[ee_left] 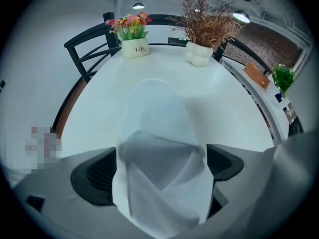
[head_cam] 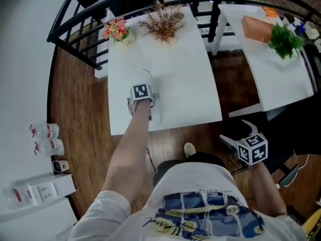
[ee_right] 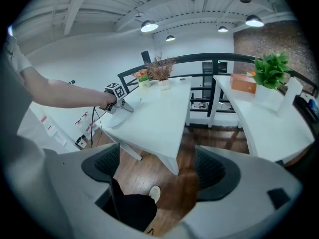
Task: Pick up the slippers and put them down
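On the floor at far left stand two bottles (head_cam: 47, 137) with red labels too small for me to read. My left gripper (ee_left: 160, 169) is closed onto the sides of the white slipper (ee_left: 154, 113), both pads pressing its heel end. The slipper's toe points away from me, along the white table (head_cam: 185, 74) near its front edge. I cannot tell whether it has left the surface. I judge this to be the grasp, so next comes a level lift and then a gentle set-down. Beyond the slipper, the flower pot (ee_left: 135, 48) bears lettering that starts "Lif". My right gripper (ee_right: 157, 171) hangs wide open over the wooden floor (ee_right: 169, 183) with nothing between its jaws.
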Motion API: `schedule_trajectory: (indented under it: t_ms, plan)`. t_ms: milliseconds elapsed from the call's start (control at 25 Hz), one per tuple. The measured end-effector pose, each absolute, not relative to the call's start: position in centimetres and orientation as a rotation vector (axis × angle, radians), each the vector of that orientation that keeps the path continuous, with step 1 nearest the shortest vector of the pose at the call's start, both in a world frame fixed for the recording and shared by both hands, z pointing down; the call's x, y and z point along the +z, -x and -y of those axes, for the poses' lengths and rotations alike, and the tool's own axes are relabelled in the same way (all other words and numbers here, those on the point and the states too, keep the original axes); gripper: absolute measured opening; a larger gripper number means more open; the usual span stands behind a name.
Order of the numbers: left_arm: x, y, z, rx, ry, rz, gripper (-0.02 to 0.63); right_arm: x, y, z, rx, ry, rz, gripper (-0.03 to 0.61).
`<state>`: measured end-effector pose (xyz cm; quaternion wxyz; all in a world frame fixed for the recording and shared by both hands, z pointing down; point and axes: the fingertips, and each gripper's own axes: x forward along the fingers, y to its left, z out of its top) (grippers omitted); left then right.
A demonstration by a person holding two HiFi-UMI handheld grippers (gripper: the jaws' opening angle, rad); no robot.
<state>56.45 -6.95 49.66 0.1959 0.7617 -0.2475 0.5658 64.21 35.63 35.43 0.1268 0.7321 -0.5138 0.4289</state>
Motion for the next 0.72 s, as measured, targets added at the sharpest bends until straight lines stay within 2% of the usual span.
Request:
schedule_trajectory:
  t_ms: [160,200,240,720]
  plan:
    - [49.9,-57.0,6.5,1.59,-2.127,0.648,0.552,35.8,-64.7,-37.8,1.28,-2.168,1.452,0.491]
    - [49.7,-57.1,6.4,1.592,-2.143,0.632,0.493,35.8,-64.7,-38.1,1.282,-2.177,1.445,0.491]
    - [49.5,-57.1,6.3,1.597,-2.159,0.62,0.462,35.8,-64.7,-38.3,1.282,-2.185,1.442,0.491]
    - [42.7,-53.3,4.2,1.418,-2.258,0.583,0.449,35.1,-64.0,-32.9,1.154,-2.054,1.648,0.491]
